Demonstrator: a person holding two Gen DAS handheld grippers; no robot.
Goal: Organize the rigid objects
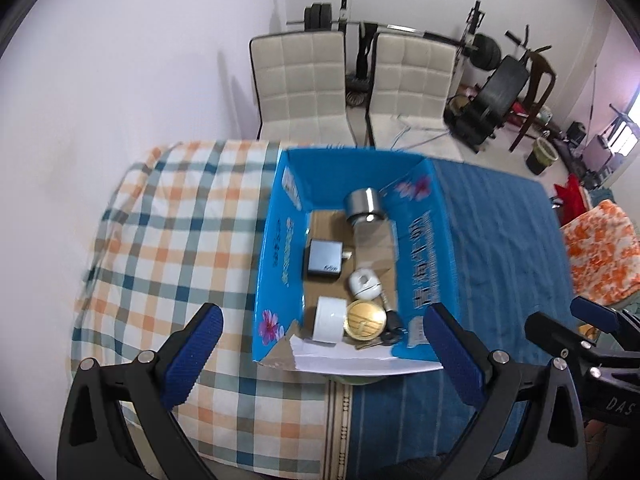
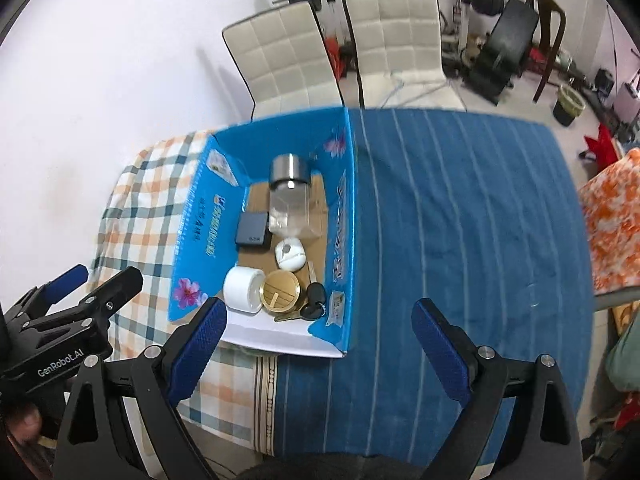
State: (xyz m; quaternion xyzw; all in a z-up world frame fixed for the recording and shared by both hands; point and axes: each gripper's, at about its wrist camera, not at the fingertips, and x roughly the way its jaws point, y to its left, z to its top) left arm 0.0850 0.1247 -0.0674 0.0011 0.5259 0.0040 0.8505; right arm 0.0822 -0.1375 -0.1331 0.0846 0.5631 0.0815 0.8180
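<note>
Your left gripper [image 1: 320, 354] hangs above the near left edge of the table, jaws spread wide and holding nothing. That reads as a stand-off position, not a reach for any item.

Below and left of it lies the checked cloth [image 1: 168, 240], bare as far as either view shows. No loose object remains on it, which suggests the collecting is largely done.

At the centre stands the blue box [image 1: 276, 248], its flaps turned up so the mouth stays open from above. It straddles the seam where the checked cloth meets the blue striped cloth [image 2: 460, 220].

All the rigid objects sit inside on the cardboard floor:
- At the far end, a clear jar with a steel lid [image 2: 289, 196] stands upright.
- Just left of the jar lies a dark charger block [image 2: 252, 229].
- A small white round case [image 2: 290, 254] is nearer, towards the right wall.
- Along the near wall a white roll [image 2: 243, 289], a brass round tin [image 2: 280, 292] and a black key fob with keys [image 2: 314, 303] sit close together, apparently touching.

This row looks packed to spare floor space.

Your right gripper [image 2: 320, 354] hovers over the striped cloth at the box's near right corner. Its jaws are also spread and empty. The striped cloth carries nothing.

Judgement: the task appears near complete. Any last step would likely be confirming that nothing lies outside the frame.
</note>
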